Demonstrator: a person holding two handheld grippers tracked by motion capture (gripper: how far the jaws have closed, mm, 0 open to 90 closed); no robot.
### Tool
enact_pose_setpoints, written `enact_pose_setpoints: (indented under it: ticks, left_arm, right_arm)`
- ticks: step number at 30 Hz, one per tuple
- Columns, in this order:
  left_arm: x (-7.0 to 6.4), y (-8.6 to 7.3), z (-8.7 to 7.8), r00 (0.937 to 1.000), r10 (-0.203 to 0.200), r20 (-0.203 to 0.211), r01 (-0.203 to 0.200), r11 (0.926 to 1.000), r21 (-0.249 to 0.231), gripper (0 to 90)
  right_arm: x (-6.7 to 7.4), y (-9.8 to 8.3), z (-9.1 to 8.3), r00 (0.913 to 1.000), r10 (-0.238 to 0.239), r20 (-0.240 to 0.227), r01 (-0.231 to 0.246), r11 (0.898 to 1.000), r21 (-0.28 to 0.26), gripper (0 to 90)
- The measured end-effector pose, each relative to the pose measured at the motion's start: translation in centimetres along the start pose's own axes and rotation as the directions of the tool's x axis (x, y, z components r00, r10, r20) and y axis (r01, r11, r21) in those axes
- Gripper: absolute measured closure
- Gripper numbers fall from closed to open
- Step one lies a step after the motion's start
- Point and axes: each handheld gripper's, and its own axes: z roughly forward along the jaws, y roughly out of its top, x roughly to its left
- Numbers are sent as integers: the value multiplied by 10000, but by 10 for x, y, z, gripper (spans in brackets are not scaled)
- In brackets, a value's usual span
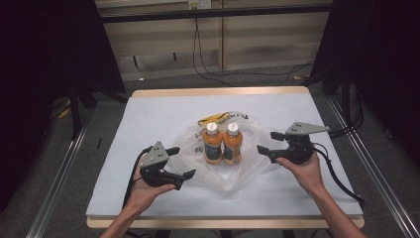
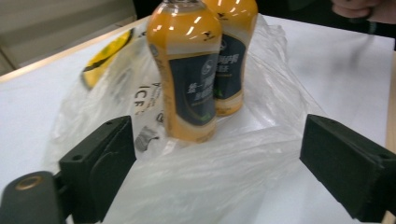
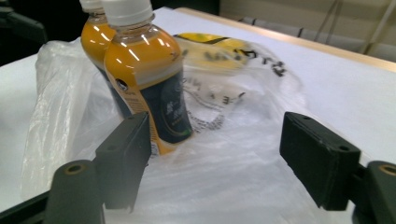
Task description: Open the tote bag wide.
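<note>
Two bottles [image 1: 222, 143] of orange drink stand upright, touching side by side, on a clear plastic bag [image 1: 247, 171] spread flat around the middle of the tabletop [image 1: 148, 114], a bit nearer the front edge. The bag has a yellow-and-black print at its far end (text too blurry to read). Left claw [image 1: 181, 162] sits just off the bag's left side, jaws wide apart with nothing between them. Right claw [image 1: 270, 142] is at the bag's right side, jaws also apart and empty. Both point in at the bottles, neither touching them.
</note>
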Motion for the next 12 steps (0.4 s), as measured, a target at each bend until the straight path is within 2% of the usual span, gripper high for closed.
enact_pose_setpoints:
  ticks: [2, 6, 10, 12]
  left_arm:
    - [1, -4, -8, 9996, -42, -280, 41, 10000, -6, 86]
    - [8, -15, -22, 9982, -260, -544, 257, 9997, -50, 82]
    - [15, -20, -27, 9942, -578, -910, 579, 9983, -9, 65]
    - [18, -20, -33, 9916, -576, -1161, 561, 9983, -162, 63]
  right_arm:
    - [1, -6, -8, 9999, 153, 55, -152, 9998, -89, 228]
    - [5, -21, -23, 9986, 310, 425, -301, 9993, -208, 212]
    - [8, -36, -33, 9963, 419, 745, -399, 9988, -285, 192]
    - [8, -39, -37, 9954, 455, 848, -446, 9989, -129, 180]
